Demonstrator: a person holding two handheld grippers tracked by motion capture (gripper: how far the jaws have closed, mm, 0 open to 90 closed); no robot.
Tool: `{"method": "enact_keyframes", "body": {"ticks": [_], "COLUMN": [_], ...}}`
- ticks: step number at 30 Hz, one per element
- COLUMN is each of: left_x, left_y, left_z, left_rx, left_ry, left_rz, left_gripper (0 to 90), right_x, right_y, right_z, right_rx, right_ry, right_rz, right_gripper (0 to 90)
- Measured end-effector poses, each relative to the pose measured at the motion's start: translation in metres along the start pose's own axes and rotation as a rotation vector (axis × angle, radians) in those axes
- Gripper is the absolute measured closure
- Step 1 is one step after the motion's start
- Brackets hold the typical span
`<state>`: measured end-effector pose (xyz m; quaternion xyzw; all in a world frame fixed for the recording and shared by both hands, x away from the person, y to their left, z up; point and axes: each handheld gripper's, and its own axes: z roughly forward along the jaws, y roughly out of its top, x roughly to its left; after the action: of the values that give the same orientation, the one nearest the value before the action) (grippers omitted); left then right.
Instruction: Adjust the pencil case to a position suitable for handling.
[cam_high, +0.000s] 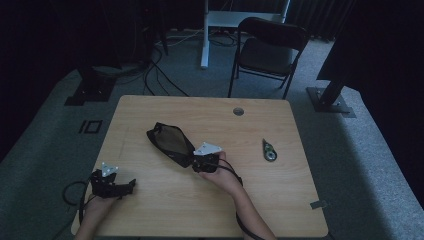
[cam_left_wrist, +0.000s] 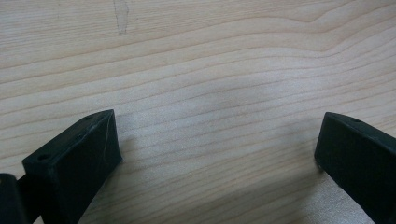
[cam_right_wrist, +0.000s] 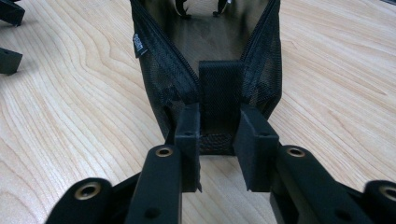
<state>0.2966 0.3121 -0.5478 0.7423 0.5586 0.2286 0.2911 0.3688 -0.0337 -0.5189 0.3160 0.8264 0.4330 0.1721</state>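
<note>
Black mesh pouch (cam_high: 170, 142) lies mid-surface, mouth open. Right gripper (cam_right_wrist: 219, 135) is clenched on the pouch's near end tab (pads pressing the fabric). Left gripper (cam_high: 131, 184) rests apart at the near left edge, jaws spread over bare wood. A small tool (cam_high: 269, 150) lies untouched to the right. Grasp made; lifting or filling looks left to do.

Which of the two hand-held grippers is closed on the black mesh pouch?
The right hand-held gripper: its jaws clamp the end tab of the black mesh pouch. The left hand-held gripper stands open over bare table.
</note>
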Motion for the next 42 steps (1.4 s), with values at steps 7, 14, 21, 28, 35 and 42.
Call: {"method": "enact_keyframes", "body": {"ticks": [7, 14, 21, 28, 35, 42], "left_x": [0.000, 0.000, 0.000, 0.000, 0.000, 0.000], "left_y": [0.000, 0.000, 0.000, 0.000, 0.000, 0.000], "left_z": [0.000, 0.000, 0.000, 0.000, 0.000, 0.000], "left_rx": [0.000, 0.000, 0.000, 0.000, 0.001, 0.002], "left_ry": [0.000, 0.000, 0.000, 0.000, 0.000, 0.000], "left_rz": [0.000, 0.000, 0.000, 0.000, 0.002, 0.002], "left_gripper": [0.2, 0.3, 0.3, 0.3, 0.2, 0.3], "right_x": [-0.002, -0.006, -0.011, -0.021, -0.032, -0.038], "right_y": [-0.002, -0.007, -0.014, -0.023, -0.035, -0.043], "right_z": [-0.004, -0.009, -0.017, -0.031, -0.044, -0.058], "right_rx": [-0.007, -0.011, -0.014, -0.028, -0.031, -0.050], "right_ry": [-0.019, -0.021, -0.042, -0.077, -0.113, -0.159], "right_rz": [-0.010, -0.004, 0.001, 0.020, 0.046, 0.074], "right_gripper": [72.5, 72.6, 72.7, 72.7, 72.8, 72.8]}}
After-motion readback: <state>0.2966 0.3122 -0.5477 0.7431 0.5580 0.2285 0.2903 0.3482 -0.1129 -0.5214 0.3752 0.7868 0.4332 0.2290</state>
